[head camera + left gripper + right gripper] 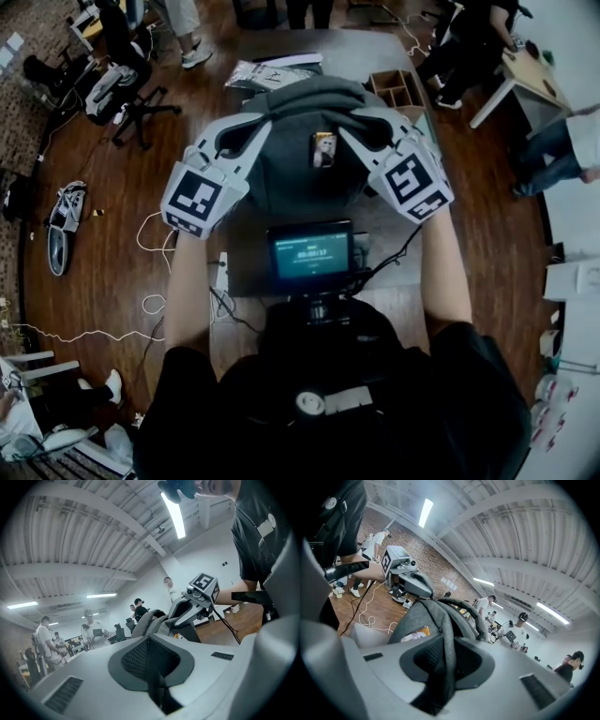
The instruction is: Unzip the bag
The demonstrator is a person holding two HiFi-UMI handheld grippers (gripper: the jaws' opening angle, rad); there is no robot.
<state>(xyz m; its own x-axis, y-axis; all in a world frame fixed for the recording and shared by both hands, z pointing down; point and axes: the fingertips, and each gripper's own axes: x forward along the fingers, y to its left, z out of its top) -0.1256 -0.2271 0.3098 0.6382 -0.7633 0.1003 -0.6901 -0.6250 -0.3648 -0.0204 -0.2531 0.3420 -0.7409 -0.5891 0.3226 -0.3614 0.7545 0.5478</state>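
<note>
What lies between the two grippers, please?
In the head view, the grey fabric bag, bearing a small yellow rectangular tag, lies between the left gripper and the right gripper.

The head view looks steeply down from above the person (328, 403) onto the bag (300, 155), which stands on the bench (361, 52) just ahead. The left gripper (261, 124) and right gripper (349, 129) flank the bag's top.

The left gripper view sits very close at the bag's left side. It looks about level along its own fingers (136, 660) across the bag, and it is wide enough that the ceiling (84, 536) fills its upper half. The right gripper view mirrors this from the bag's right side.

All three views share the bag. Each gripper view also catches the opposite gripper beyond the bag, with the person's torso at its edge.
</note>
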